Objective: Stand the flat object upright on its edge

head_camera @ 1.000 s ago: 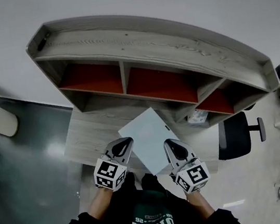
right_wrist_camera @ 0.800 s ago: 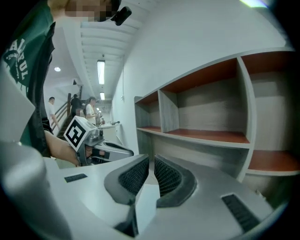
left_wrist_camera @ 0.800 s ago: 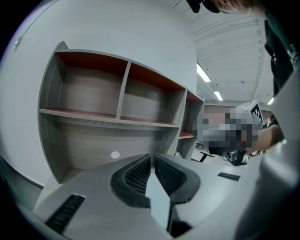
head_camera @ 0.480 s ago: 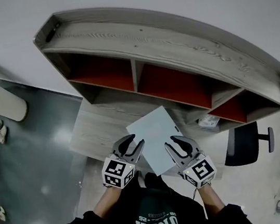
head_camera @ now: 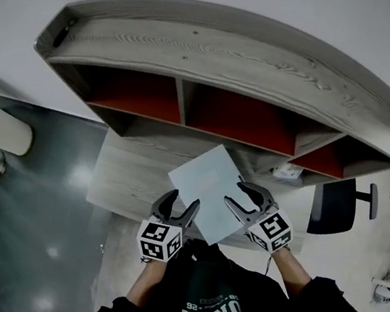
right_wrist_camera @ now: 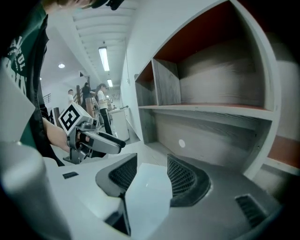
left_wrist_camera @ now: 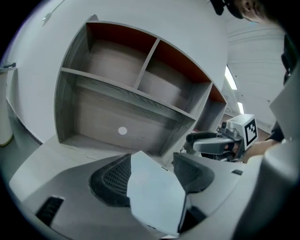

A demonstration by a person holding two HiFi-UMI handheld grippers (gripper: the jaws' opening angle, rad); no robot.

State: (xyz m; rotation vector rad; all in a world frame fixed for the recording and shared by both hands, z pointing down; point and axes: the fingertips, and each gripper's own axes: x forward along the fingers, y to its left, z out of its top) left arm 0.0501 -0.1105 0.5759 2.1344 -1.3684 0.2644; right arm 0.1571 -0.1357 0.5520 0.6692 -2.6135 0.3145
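The left hand-held gripper [head_camera: 185, 199] sits left of centre in the lower part of the head view. Its jaws have just been opening and stand well apart, with the near left corner of the pale blue-white flat square board [head_camera: 207, 186] between them; the pads do not clamp it. The board lies flat on the grey wood-grain surface [head_camera: 122, 181] in the lower middle of the frame, just in front of the shelf unit. Right of it, the right hand-held gripper [head_camera: 235, 194] has also just been opening. Its jaws are spread around the board's near right corner, without gripping it. Across the upper frame runs the grey wooden shelf unit [head_camera: 239, 64]. Its left and middle compartments show dark red interiors. In the opening at the right lies a small pale item [head_camera: 285, 172], too small to identify. A black office chair [head_camera: 335, 206] stands at lower right.
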